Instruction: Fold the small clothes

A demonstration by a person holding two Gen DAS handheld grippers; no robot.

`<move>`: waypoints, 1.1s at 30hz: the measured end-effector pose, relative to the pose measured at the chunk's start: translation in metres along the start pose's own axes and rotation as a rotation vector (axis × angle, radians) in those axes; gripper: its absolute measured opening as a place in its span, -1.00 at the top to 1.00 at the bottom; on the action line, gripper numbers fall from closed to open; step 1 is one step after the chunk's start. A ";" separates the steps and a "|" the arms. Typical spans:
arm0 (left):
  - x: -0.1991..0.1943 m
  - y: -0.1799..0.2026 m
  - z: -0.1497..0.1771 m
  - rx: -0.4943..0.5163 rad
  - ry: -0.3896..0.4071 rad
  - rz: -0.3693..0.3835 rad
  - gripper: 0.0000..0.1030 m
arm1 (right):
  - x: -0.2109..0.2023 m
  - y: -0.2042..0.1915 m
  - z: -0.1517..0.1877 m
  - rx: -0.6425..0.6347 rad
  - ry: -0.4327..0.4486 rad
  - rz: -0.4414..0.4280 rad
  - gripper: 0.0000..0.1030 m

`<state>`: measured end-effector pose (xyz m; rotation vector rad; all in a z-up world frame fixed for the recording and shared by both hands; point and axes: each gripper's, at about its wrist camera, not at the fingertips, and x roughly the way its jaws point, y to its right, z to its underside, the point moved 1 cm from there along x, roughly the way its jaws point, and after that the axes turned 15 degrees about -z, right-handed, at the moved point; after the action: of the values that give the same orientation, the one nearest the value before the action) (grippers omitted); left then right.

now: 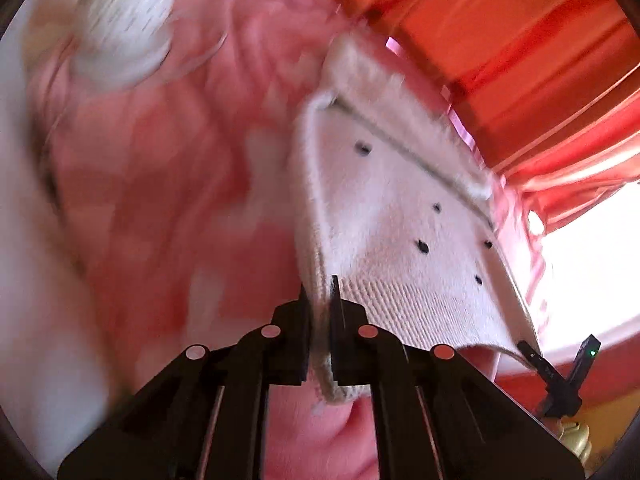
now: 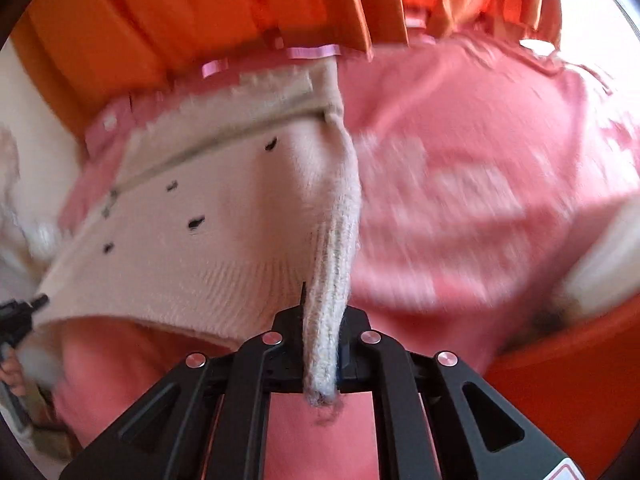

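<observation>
Cream knit garment (image 1: 404, 216): small, fuzzy, dotted with dark specks, ribbed along its near hem, a darker seam line running across the far part. Held up and stretched between the two grippers, over a pink fabric surface; not lying flat.

Left gripper (image 1: 320, 304): black fingers closed on the ribbed hem corner at the garment's left edge, cloth pinched between them and hanging out below the grip.

Right gripper (image 2: 322, 308): black fingers clamped on the opposite ribbed corner (image 2: 328, 320), which is bunched into a narrow roll running down between them, frayed end showing below. This gripper's tip also shows at the lower right of the left wrist view (image 1: 560, 376), at the garment's other hem corner.

Pink fabric (image 2: 460, 184): beneath and beyond the garment, pale blotched pattern, blurred.

Pink satin ribbon (image 2: 312, 52): along the far edge of the pink fabric.

Orange curtain (image 2: 192, 12): pleated, far side.

White round item (image 1: 124, 32): far left, blurred; kind not discernible.
</observation>
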<state>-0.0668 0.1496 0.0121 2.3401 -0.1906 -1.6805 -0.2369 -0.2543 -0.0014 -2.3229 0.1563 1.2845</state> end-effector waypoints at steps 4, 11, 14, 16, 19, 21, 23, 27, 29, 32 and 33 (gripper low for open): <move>-0.016 -0.007 0.034 -0.048 -0.046 -0.008 0.88 | -0.012 -0.004 0.034 0.004 -0.102 0.024 0.87; -0.069 0.059 -0.079 0.093 0.326 0.104 0.88 | -0.060 -0.026 -0.111 -0.084 0.309 -0.137 0.87; -0.046 0.087 -0.145 0.101 0.416 0.074 0.88 | -0.030 -0.023 -0.185 -0.048 0.381 -0.166 0.87; -0.014 0.101 -0.189 0.080 0.415 0.043 0.88 | 0.012 -0.011 -0.231 0.015 0.364 -0.178 0.87; 0.045 0.112 -0.234 0.050 0.359 -0.029 0.88 | 0.070 0.006 -0.269 0.104 0.305 -0.176 0.87; 0.089 0.116 -0.254 0.025 0.305 -0.059 0.88 | 0.115 0.017 -0.284 0.169 0.248 -0.165 0.86; 0.123 0.118 -0.265 0.024 0.275 -0.109 0.88 | 0.152 0.026 -0.291 0.198 0.188 -0.161 0.84; 0.167 0.116 -0.277 -0.020 0.231 -0.126 0.74 | 0.160 0.037 -0.292 0.246 0.192 -0.222 0.72; 0.166 0.104 -0.277 -0.077 0.217 -0.066 0.47 | 0.136 0.044 -0.287 0.268 0.273 -0.315 0.61; 0.132 0.087 -0.263 -0.112 0.328 -0.059 -0.23 | 0.098 0.047 -0.262 0.261 0.394 -0.292 -0.15; 0.124 0.085 -0.256 -0.087 0.353 -0.050 -0.26 | 0.088 0.048 -0.251 0.242 0.414 -0.254 -0.23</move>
<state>0.2190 0.0695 0.0004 2.5418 0.0079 -1.2387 -0.0109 -0.4005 0.0205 -2.2786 0.1372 0.6177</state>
